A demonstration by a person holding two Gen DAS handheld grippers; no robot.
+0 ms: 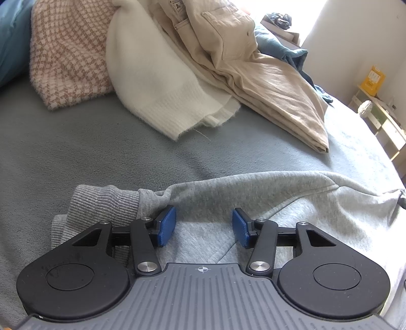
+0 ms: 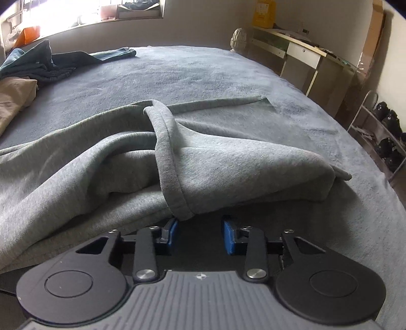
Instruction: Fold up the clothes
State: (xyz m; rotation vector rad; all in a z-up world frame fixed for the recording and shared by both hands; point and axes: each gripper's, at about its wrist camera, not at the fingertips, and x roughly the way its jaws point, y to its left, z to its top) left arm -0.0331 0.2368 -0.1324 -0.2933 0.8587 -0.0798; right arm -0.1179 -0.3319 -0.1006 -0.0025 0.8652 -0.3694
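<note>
Grey sweatshirt [image 2: 106,162] spread across the near part of a grey-blue bed cover [image 2: 203,76], rumpled, partly doubled over itself. In the right wrist view, ribbed neckband [image 2: 165,152] looping up from the folds and running down toward the camera, its lower end just beyond the blue pads [image 2: 229,236]. Folded bulk of the garment to the right of that band, one flat corner lying farther back on the cover. In the left wrist view, ribbed cuff [image 1: 106,203] bunched at the left, a seam running off to the right.

Left gripper [image 1: 204,226] low over the sweatshirt, jaws spread, grey fabric visible under and between the pads [image 1: 167,226]; cannot tell whether the left pad touches the fold beside the cuff. No pinch visible.

Right gripper [image 2: 200,234] at the near edge of the garment, jaws apart with a dark gap between them, nothing gripped; band's end close to the left pad, contact unclear.

Farther back in the left wrist view, heaped on the cover: pink-and-white houndstooth knit [image 1: 68,53], fluffy white sweater [image 1: 157,83], beige trousers [image 1: 266,81], blue cloth behind them. In the right wrist view, dark blue clothes [image 2: 45,66] near a bright window, desk with drawer [image 2: 302,53] along the wall, yellow box [image 2: 265,14] on it, rack with dark shoes [image 2: 385,132] at the far right.
</note>
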